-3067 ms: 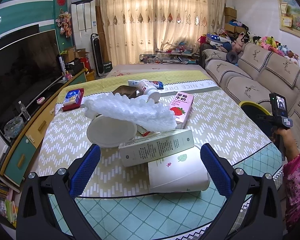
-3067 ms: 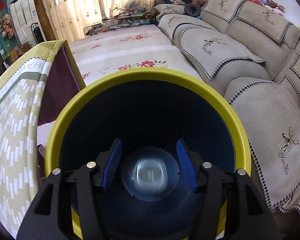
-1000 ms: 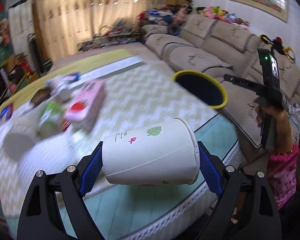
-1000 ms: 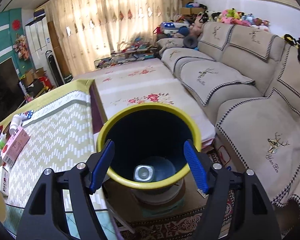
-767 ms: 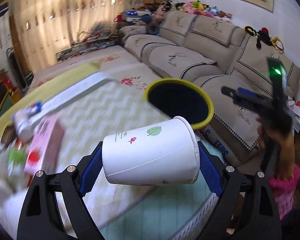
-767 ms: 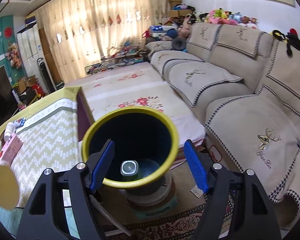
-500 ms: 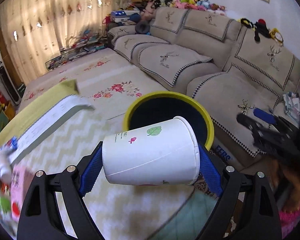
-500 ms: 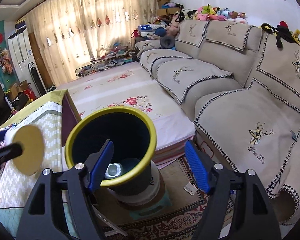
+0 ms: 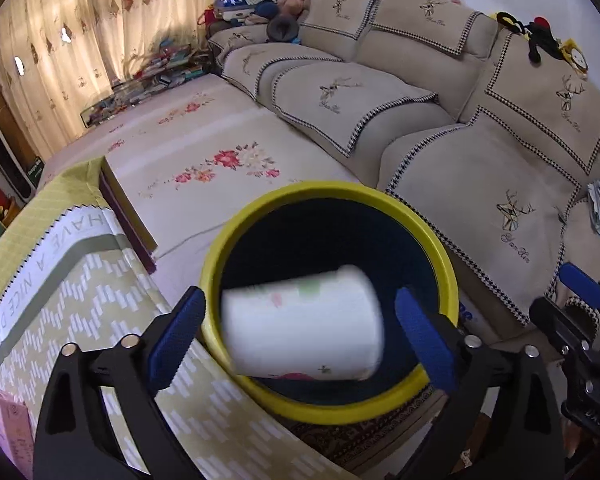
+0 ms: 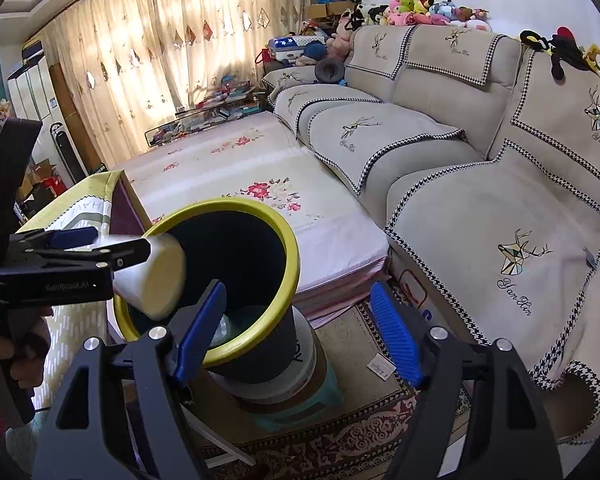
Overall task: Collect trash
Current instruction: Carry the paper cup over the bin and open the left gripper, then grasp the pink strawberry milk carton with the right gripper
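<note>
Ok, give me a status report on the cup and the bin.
Left hand-held gripper opening, paper cup loose between pads, over yellow-rimmed bin. Right hand-held gripper opening, empty. Nothing blocking the bin.

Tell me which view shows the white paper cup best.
Left wrist view: the white paper cup shows whole, though blurred, between the opening pads of the left tool, above the yellow-rimmed bin. The right wrist view shows only its base end, partly hidden.

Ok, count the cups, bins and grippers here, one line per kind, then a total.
Paper cup: 1
Bin: 1
Grippers: 2 (left gripper, jaws opening, cup loose between them; right gripper, jaws opening, gripping nothing)
Total: 4
</note>
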`<state>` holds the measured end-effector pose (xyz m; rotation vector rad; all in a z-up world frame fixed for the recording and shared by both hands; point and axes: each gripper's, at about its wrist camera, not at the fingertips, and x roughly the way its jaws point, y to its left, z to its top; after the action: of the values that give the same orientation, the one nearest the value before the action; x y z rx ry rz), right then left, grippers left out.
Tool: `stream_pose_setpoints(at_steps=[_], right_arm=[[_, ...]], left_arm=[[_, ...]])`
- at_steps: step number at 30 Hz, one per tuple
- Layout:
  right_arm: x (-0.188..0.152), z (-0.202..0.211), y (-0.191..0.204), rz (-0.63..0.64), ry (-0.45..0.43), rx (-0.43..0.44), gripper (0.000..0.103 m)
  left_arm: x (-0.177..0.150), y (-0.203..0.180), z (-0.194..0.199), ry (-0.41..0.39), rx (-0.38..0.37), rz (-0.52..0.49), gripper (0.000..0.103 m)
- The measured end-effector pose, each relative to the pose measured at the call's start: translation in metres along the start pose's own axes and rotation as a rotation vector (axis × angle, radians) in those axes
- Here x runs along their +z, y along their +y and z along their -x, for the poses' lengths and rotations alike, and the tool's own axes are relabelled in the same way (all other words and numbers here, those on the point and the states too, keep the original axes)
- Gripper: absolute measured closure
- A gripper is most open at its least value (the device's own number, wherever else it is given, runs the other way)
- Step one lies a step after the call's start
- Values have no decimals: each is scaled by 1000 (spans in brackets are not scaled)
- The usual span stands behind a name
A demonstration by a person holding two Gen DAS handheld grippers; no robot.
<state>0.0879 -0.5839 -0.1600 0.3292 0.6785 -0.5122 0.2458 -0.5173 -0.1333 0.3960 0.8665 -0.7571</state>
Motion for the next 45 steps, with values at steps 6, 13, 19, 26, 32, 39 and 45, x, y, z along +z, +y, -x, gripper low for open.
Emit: stream_pose_setpoints(at_steps=[6, 13, 19, 26, 32, 39, 45], right_arm=[[-3, 0, 7, 11, 11, 11, 31], [-7, 0, 25, 38, 24, 37, 30], [-9, 2, 64, 98, 30, 88, 28], [-12, 8, 144, 228, 38, 202, 28], [-19, 18, 221, 339, 46, 320, 28], [-50, 38, 323, 465, 73, 470, 24], [-72, 47, 391, 546, 84, 522, 20]], left_arm=[[-11, 18, 45, -51, -12, 29, 7], [-61, 45, 136, -161, 34, 71, 5], [-126, 83, 216, -237, 115, 139, 5], [-204, 136, 285, -271, 247, 254, 5], [-266, 189, 333, -286, 370, 389, 5], [-309, 231, 365, -311, 471, 495, 5], [-327, 242, 368, -312, 462, 518, 5]])
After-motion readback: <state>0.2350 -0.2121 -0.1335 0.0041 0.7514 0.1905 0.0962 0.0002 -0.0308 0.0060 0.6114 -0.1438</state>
